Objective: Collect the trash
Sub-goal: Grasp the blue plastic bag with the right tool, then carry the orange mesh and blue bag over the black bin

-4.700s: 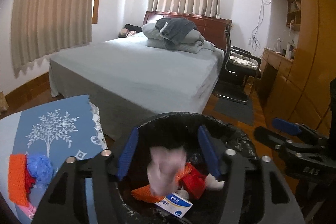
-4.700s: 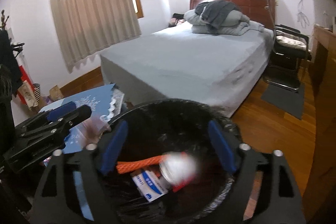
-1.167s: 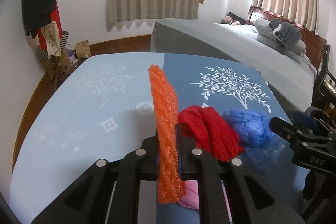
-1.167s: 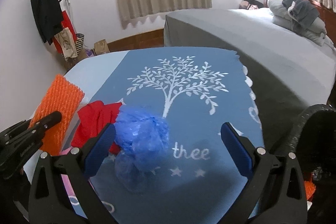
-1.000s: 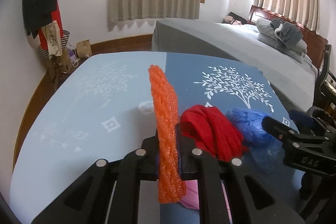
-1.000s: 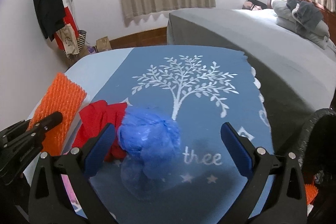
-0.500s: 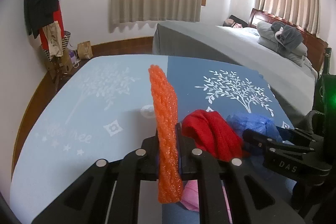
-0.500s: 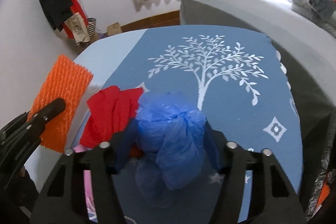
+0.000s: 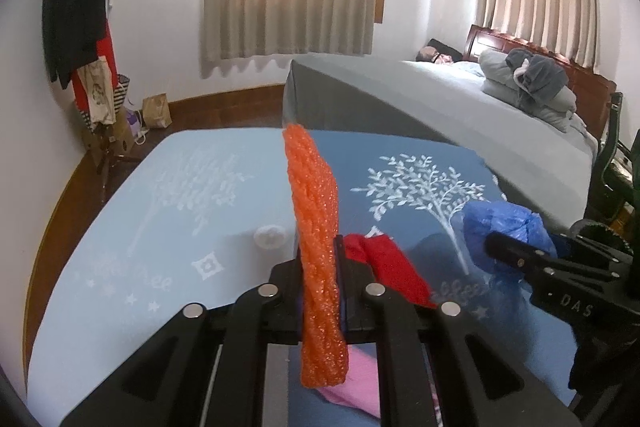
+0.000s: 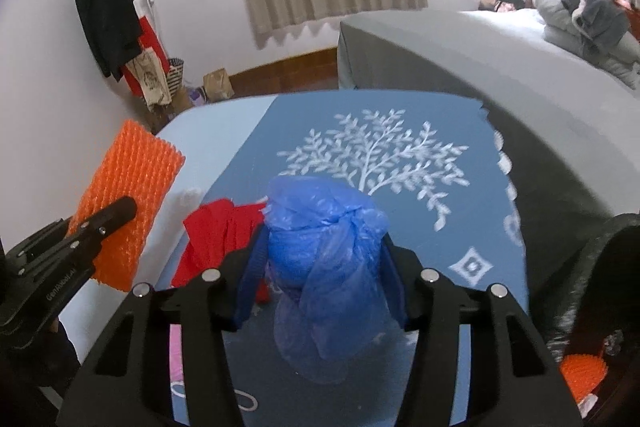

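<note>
Orange foam net (image 9: 316, 227) clamped upright in my left gripper (image 9: 320, 267) jaws above the bench (image 9: 160, 211), crumpled blue plastic bag (image 10: 324, 251) squeezed in my right gripper (image 10: 324, 267) jaws, red cloth (image 10: 220, 231) lying on the bench between them, black bin (image 10: 608, 267) at the bench's right edge.

The pink scrap (image 9: 352, 379) on the table (image 9: 160, 227) lies mostly hidden beneath the left claw (image 9: 320, 291); the bin (image 10: 600, 267) is cut off.

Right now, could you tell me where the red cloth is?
The red cloth lies on the blue tablecloth, between the orange foam net on its left and the blue plastic bag on its right.
</note>
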